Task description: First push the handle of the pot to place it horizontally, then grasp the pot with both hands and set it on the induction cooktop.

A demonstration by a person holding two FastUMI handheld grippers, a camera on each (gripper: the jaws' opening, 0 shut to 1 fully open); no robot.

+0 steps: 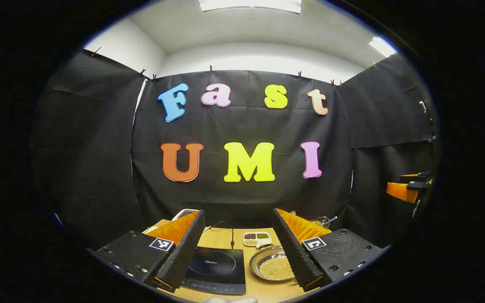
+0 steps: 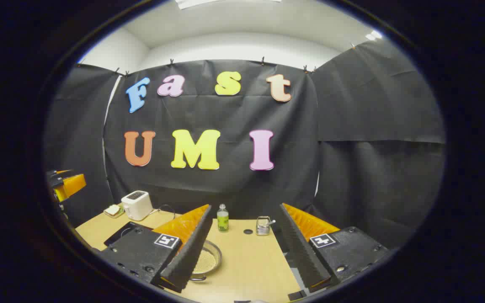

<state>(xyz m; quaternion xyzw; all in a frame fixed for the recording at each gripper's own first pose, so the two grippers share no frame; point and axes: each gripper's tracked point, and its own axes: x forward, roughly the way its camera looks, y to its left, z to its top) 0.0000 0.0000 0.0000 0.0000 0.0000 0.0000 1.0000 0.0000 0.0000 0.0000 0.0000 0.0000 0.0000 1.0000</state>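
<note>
Left gripper view looks down the left gripper (image 1: 237,256), whose fingers stand wide apart with nothing between them, held above the table (image 1: 225,240). Between and beyond them lies the cooktop (image 1: 217,269), bare on top, and just to its right the pot (image 1: 274,264), a shallow metal one with pale beads in it. A small divided dish (image 1: 256,239) sits behind the pot. The pot's handle is hidden behind the right-hand finger, so I cannot tell which way it points.

Right gripper view shows the right gripper (image 2: 242,261) likewise spread and empty, high over the table. The pot (image 2: 206,260) peeks out beside its left finger, with what looks like the handle curving toward the camera at the near rim. A bottle (image 2: 222,218), a toaster (image 2: 137,205) and a small jar (image 2: 262,226) stand farther back.

By my reading nothing has begun: the first step, pushing the handle round to horizontal, is not yet done. The next move calls for one gripper to drop to rim height beside the handle and nudge it sideways without sliding the pot.
</note>
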